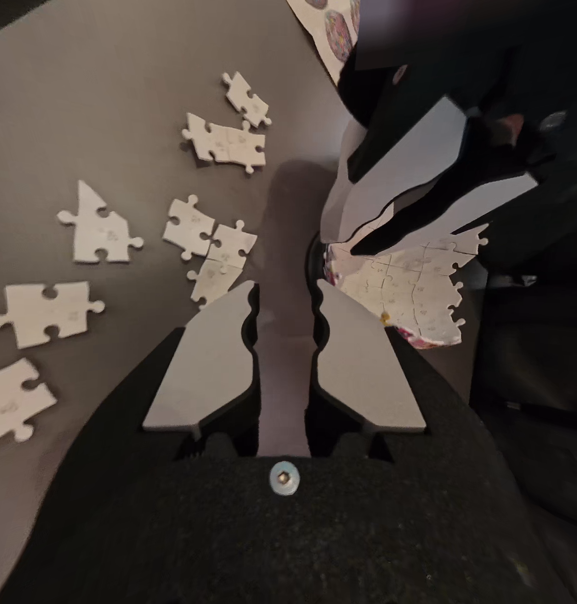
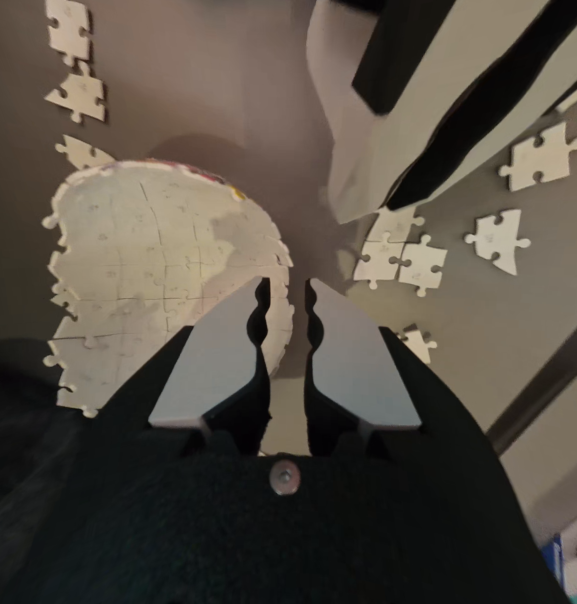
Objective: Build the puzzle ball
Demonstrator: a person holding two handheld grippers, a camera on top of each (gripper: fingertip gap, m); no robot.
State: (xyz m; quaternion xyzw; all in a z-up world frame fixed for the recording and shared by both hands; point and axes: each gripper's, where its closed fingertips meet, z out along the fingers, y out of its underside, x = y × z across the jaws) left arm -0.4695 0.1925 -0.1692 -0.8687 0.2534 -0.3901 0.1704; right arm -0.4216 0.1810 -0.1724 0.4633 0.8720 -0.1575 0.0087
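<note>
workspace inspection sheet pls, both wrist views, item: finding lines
surface: dark grey table, matte, no spills seen.
job's things: partly built puzzle ball, an open curved shell with its white inside showing and a coloured outside at the rim; loose white puzzle pieces, singles and small joined groups, lie flat beside it.
clutter: printed sheet with coloured ovals at the table's far edge.
grippers: left tongs open, holding nothing, over bare table; right tongs open, holding nothing, at the shell's edge.
cables: nothing seen.
surroundings: dark area past the table edge; blue and teal thing, too blurred to identify.
</note>
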